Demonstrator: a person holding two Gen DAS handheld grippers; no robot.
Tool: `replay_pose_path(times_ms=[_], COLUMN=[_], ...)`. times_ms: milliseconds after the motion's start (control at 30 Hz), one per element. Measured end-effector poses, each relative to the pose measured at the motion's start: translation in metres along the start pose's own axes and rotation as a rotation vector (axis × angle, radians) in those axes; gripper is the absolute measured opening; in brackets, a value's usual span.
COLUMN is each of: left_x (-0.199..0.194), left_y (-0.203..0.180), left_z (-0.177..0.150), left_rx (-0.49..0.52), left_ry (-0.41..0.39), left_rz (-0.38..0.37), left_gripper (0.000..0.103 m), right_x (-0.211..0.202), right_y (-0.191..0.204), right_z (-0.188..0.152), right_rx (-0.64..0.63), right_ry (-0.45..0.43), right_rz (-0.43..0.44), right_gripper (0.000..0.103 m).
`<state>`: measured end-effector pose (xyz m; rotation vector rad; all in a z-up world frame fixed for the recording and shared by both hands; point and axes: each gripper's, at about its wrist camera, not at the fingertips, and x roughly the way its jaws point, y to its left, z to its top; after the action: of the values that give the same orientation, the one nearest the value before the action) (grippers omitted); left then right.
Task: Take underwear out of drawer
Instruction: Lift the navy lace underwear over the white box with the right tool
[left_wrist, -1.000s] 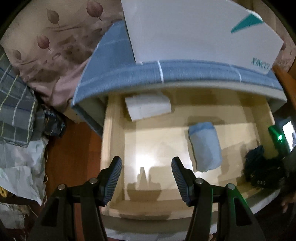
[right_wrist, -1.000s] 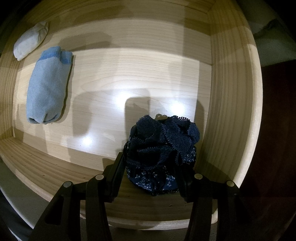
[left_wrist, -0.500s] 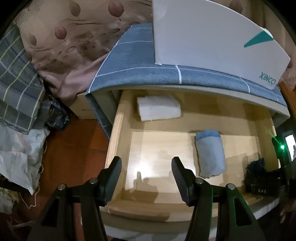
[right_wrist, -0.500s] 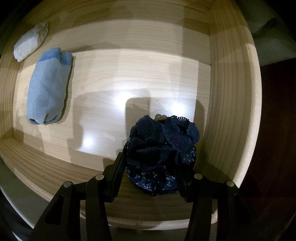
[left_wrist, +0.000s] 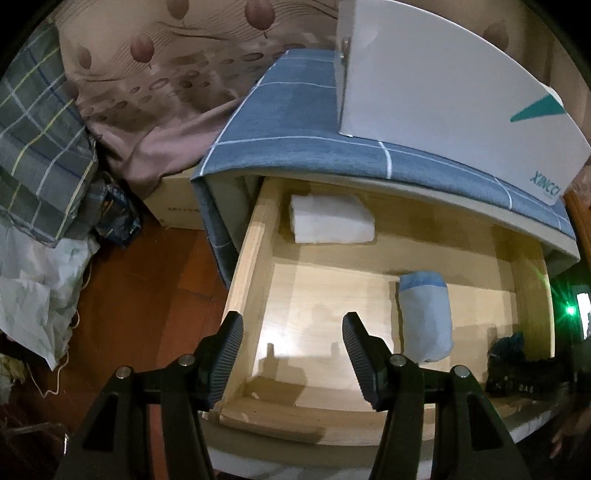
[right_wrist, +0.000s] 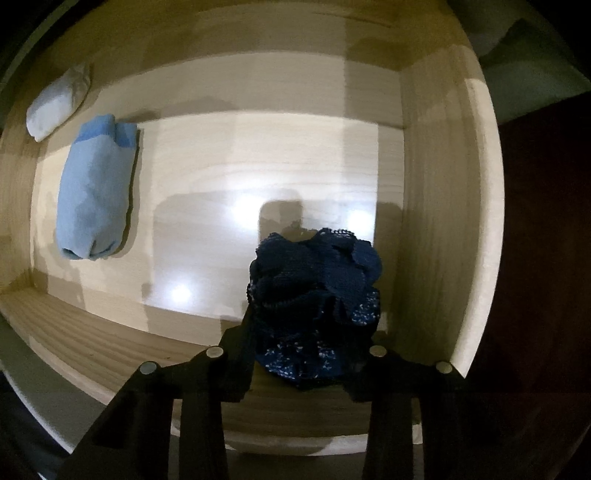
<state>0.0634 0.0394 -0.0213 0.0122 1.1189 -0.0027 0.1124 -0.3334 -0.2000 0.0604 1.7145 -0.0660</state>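
Right gripper (right_wrist: 306, 332): black fingers pinched on the crumpled dark navy lace-trimmed underwear (right_wrist: 314, 306), held over the front right corner of the pale wooden drawer (right_wrist: 436, 206).
Left gripper (left_wrist: 291, 354): fingers spread wide, holding nothing, above the drawer's front left edge.
Drawer contents: rolled light-blue cloth bundle (right_wrist: 96, 192) left of the underwear, well apart; folded white cloth (left_wrist: 330, 223) at the back left.
Above drawer: blue checked cover (left_wrist: 295, 147), white box with teal triangle (left_wrist: 443, 103).
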Motion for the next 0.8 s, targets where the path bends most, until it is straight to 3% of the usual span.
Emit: replay_pose_path(times_ms=[500,667,700,733,800], left_x=[-0.001,0.0,0.0,0.001,0.001], left_y=[0.003,0.004,0.004,0.004,0.005], left_z=[0.0,0.001,0.001,0.001,0.001], left_rx=[-0.022,-0.032,-0.033,-0.034,-0.036], left_ry=[0.002,0.005,0.007,0.009,0.011], left_rz=[-0.021,-0.02,-0.021,-0.02,-0.019], left_gripper=[0.057,0.057,0.057,0.057,0.057], right_x=[-0.018,-0.036,-0.039,-0.042,-0.05], right_y=[-0.01,-0.012,-0.013,-0.013,-0.015], right_z=[-0.008,-0.013,-0.013,-0.014,-0.015], right_rx=[0.006,0.007,0.008,0.01,0.014], right_ry=[-0.067,-0.13,-0.141,-0.15,-0.17], right_rz=[0.033,0.053,0.056,0.061,0.074], right_gripper=[0.025,0.023,0.022,0.014,0.014])
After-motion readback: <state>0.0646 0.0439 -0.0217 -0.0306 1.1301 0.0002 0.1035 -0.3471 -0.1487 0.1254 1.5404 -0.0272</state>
